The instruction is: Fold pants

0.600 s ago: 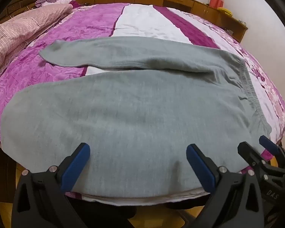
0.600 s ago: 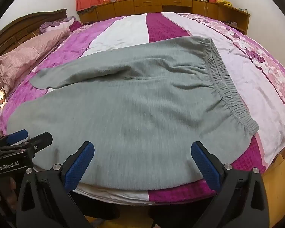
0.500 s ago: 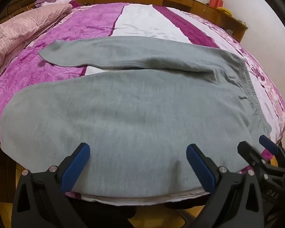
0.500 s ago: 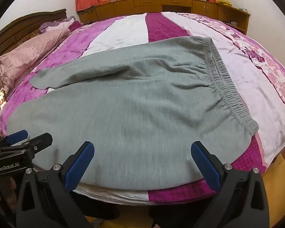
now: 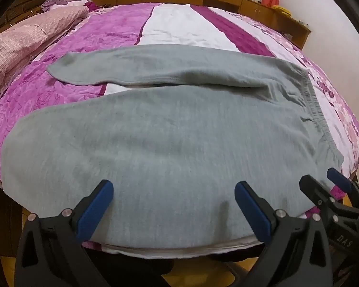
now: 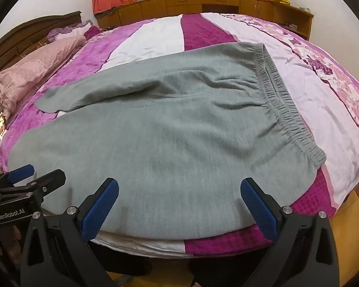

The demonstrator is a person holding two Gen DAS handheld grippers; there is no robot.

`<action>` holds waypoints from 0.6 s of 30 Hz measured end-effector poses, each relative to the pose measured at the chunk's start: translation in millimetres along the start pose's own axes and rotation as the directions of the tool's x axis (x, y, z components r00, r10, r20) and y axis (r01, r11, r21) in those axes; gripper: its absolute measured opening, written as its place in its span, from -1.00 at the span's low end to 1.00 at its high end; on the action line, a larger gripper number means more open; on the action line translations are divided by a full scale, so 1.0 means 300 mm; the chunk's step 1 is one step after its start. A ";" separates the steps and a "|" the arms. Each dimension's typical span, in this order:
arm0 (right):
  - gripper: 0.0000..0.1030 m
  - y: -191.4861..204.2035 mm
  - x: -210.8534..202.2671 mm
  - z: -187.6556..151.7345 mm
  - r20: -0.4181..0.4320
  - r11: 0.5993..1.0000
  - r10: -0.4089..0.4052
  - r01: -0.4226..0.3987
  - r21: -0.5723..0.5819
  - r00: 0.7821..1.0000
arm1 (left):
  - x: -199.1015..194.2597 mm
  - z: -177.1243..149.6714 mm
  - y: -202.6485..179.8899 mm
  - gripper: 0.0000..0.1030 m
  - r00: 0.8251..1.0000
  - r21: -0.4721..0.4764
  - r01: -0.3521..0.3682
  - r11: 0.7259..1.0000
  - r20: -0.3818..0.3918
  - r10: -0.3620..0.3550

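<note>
Grey sweatpants (image 5: 170,134) (image 6: 170,129) lie flat across the bed, elastic waistband (image 6: 282,100) to the right and both legs running left, the far leg (image 5: 122,67) spread apart from the near one. My left gripper (image 5: 173,199) hangs open over the near leg close to the bed's front edge, nothing between its blue pads. My right gripper (image 6: 179,196) is open too, above the near hip part of the pants. Each gripper shows at the edge of the other's view: the right gripper (image 5: 332,186) and the left gripper (image 6: 33,177).
The bed has a purple, white and floral quilt (image 6: 311,91). Pink pillows (image 5: 19,40) sit at the left by a dark headboard (image 6: 36,31). Wooden cabinets (image 6: 203,2) and curtains line the far wall. Yellow wood floor (image 6: 354,215) shows past the bed's right corner.
</note>
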State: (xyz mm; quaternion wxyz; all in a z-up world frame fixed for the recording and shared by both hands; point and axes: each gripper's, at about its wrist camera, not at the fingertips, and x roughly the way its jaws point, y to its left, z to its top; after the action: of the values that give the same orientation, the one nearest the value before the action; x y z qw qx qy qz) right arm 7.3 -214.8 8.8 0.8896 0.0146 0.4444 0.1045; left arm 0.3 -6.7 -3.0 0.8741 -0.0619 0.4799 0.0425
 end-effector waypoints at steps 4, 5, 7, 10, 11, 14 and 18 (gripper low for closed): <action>0.92 -0.007 0.024 -0.006 0.000 1.000 0.001 -0.001 0.000 1.000 | 0.004 0.002 0.000 0.99 1.000 0.002 -0.004 1.000 -0.006 0.004; 0.92 -0.007 0.024 -0.004 -0.001 1.000 0.002 -0.002 0.001 1.000 | 0.005 0.001 0.000 0.99 1.000 0.001 -0.004 1.000 -0.006 0.004; 0.92 -0.012 0.023 -0.004 -0.003 1.000 0.002 -0.002 0.002 1.000 | 0.003 0.003 0.002 1.00 1.000 0.003 -0.004 1.000 -0.006 0.004; 0.92 -0.018 0.026 -0.004 -0.003 1.000 0.001 -0.001 0.003 1.000 | 0.004 0.002 0.003 1.00 1.000 0.003 -0.003 1.000 -0.008 0.003; 0.92 -0.018 0.027 -0.004 -0.003 1.000 0.001 -0.001 0.003 1.000 | 0.004 0.002 0.003 1.00 1.000 0.004 -0.003 1.000 -0.008 0.003; 0.92 -0.020 0.028 -0.002 -0.005 1.000 0.001 -0.001 0.004 1.000 | 0.006 -0.001 0.002 0.99 1.000 0.007 -0.003 1.000 -0.009 0.003; 0.92 -0.021 0.026 -0.010 -0.008 1.000 0.001 -0.001 0.008 1.000 | 0.007 -0.002 -0.001 0.99 1.000 0.010 -0.005 1.000 -0.009 0.005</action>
State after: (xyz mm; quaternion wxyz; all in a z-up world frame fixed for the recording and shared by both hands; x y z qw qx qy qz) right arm 10.7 -219.7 0.1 0.8878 0.0181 0.4482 0.1029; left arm 1.1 -7.1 -5.1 0.8720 -0.0564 0.4843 0.0422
